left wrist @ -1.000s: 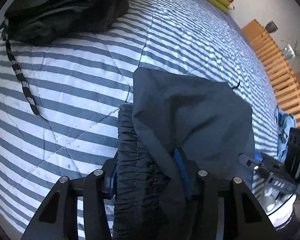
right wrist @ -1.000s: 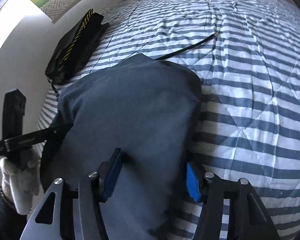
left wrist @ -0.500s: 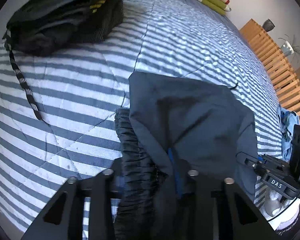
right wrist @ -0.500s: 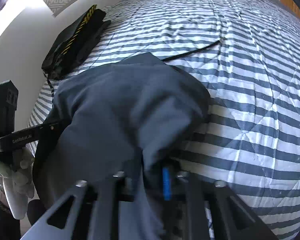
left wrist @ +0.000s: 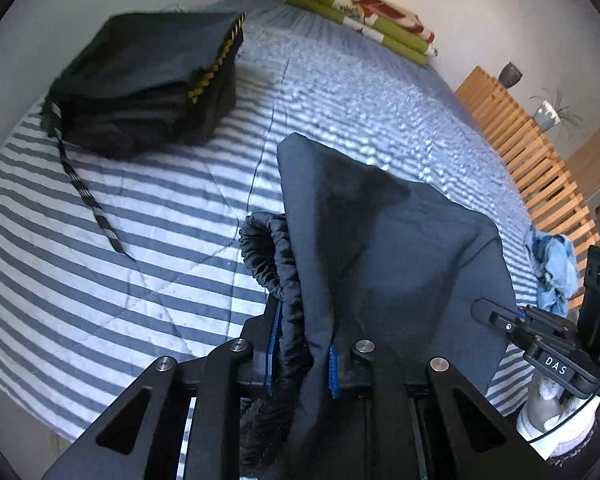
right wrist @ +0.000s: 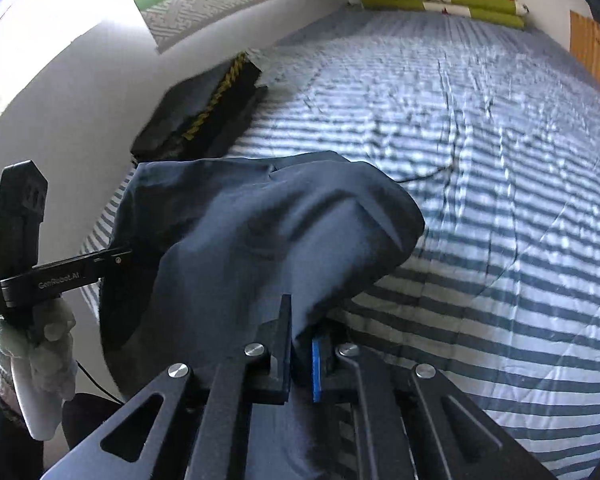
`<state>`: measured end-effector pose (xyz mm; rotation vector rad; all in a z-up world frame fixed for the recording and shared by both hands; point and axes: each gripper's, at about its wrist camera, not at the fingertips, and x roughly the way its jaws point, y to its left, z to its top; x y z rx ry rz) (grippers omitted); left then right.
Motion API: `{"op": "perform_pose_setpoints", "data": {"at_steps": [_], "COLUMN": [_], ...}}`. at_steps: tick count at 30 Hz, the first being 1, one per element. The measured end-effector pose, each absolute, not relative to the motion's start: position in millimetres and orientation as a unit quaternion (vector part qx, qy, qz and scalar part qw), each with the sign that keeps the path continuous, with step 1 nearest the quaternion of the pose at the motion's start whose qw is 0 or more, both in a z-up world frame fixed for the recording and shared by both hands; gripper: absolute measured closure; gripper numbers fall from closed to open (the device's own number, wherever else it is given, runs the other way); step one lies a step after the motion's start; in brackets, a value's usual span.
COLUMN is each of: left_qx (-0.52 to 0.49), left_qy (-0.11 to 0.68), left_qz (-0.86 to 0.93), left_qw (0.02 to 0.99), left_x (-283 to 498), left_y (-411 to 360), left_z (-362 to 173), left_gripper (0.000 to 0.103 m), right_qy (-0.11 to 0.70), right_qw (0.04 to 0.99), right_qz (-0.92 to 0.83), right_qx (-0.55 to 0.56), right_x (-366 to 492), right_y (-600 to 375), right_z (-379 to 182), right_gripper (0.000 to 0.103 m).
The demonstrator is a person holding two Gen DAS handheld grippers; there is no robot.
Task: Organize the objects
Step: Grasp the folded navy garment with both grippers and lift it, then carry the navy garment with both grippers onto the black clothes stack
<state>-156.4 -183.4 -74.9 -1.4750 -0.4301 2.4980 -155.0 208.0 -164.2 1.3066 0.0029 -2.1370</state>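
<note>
Two wrist views look down over a bed (left wrist: 148, 240) with a grey and white striped cover. The right tool's body, seen at four o'clock in the left wrist view, carries the white letters "DAS". The left tool's body, at nine o'clock in the right wrist view, reads "GenRobot.AI".

The left tool (left wrist: 302, 354) has just been closing and now pinches the gathered elastic waistband of a pair of dark grey shorts (left wrist: 400, 248) between its blue pads. The right tool (right wrist: 300, 360) has also just been closing and clamps a fold of the same shorts (right wrist: 260, 232), its pads nearly together on the thin cloth. The shorts hang draped over both tools and spread away toward twelve o'clock, covering the middle of each view.

A folded stack of black clothes (left wrist: 148, 80) with yellow and black trim lies on the bed at ten o'clock, well apart from the shorts, and a striped strap (left wrist: 88, 200) trails from it. A green, red and white folded blanket (left wrist: 360, 12) lies at the far end of the bed. A wooden slatted frame (left wrist: 520, 140) runs along two o'clock, with a crumpled light blue cloth (left wrist: 556, 272) near it. A gloved hand (right wrist: 32, 360) holds the left tool.
</note>
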Motion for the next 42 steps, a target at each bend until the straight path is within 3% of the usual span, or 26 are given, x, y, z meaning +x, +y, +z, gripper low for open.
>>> {"op": "perform_pose_setpoints", "data": {"at_steps": [13, 24, 32, 42], "left_qx": [-0.407, -0.371, -0.368, -0.396], "left_qy": [-0.135, -0.121, -0.11, -0.124], "left_qz": [0.901, 0.92, 0.923, 0.909], "left_qw": [0.071, 0.018, -0.021, -0.043], "left_x": [-146.1, -224.5, -313.6, -428.5], "left_y": [-257.4, -348.6, -412.3, -479.3], "left_z": [38.8, 95.3, 101.1, 43.2], "left_gripper": [0.085, 0.085, 0.085, 0.085], "right_qy": [0.02, 0.037, 0.036, 0.024], "right_qw": [0.371, 0.395, 0.398, 0.384], "right_qz": [-0.835, -0.844, -0.841, -0.832], "right_qx": [0.407, 0.361, 0.364, 0.4], "right_x": [-152.7, -210.1, -277.9, -359.7], "right_y": [152.3, 49.0, -33.6, -108.0], "right_z": [-65.8, -28.4, -29.4, -72.8], "right_gripper": [0.097, 0.097, 0.097, 0.097]}}
